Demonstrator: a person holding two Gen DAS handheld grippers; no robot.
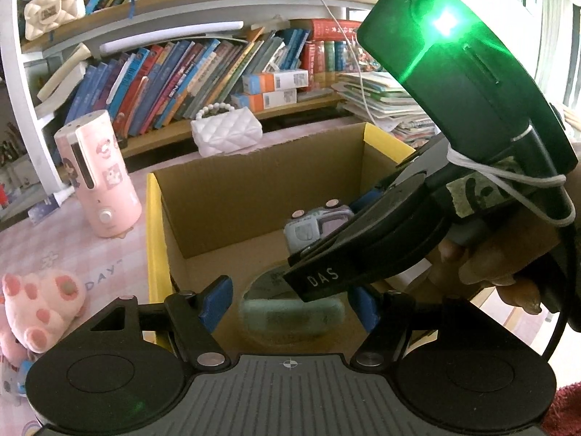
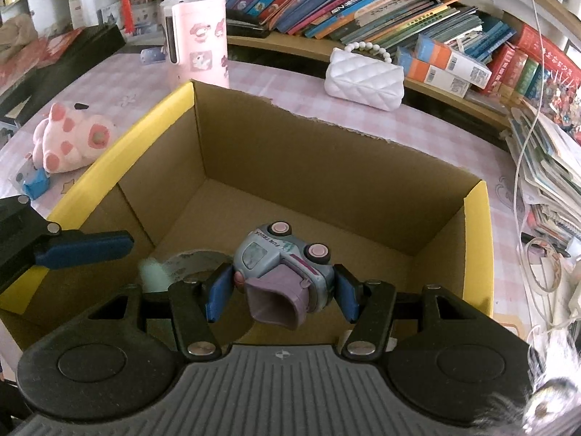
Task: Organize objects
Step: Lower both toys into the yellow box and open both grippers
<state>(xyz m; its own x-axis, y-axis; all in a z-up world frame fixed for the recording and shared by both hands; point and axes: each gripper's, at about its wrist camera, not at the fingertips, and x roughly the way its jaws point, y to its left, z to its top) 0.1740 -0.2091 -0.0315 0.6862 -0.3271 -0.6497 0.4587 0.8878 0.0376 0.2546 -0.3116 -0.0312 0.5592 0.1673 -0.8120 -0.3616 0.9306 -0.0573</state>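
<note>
L wrist view: left gripper (image 1: 288, 303) hanging w/ jaws wide, nothing gripped, above tape roll (image 1: 290, 305) inside cardboard box (image 1: 232, 196) on counter (image 1: 72, 247).
R wrist view: right gripper (image 2: 281, 292) clamping toy truck (image 2: 283, 269) inside box.

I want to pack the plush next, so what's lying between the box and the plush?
Nothing: in the right wrist view only bare pink tablecloth lies between the plush and the box.
</note>
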